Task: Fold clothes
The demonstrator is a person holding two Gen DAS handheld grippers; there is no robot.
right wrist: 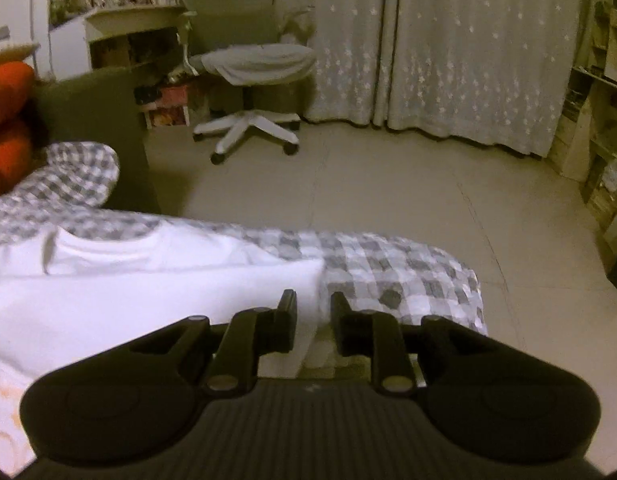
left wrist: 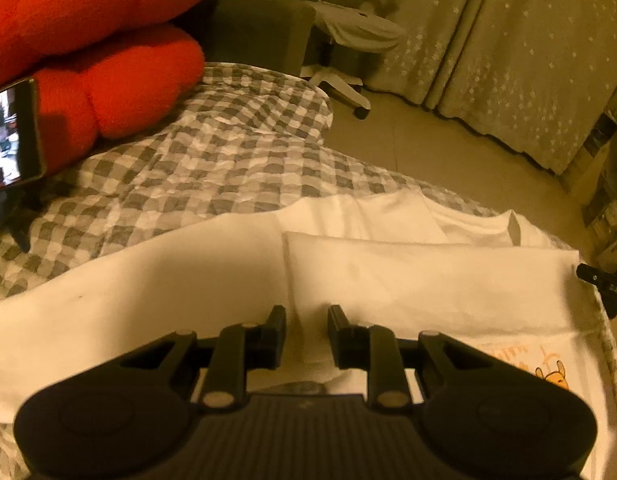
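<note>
While both tongs, left (left wrist: 307, 322) and right (right wrist: 313, 308), hung parted and empty, the white shirt (left wrist: 408, 276) looked soft, light; I'd pinch its folded edge.

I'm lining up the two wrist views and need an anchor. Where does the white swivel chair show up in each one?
Left wrist view: the white swivel chair sits at top centre, mostly cut off behind the dark footboard, base and one castor showing.
Right wrist view: the chair stands whole, upper centre-left, on the floor in front of the curtain.
Shared landmark: the star-patterned curtain right of the chair.
</note>
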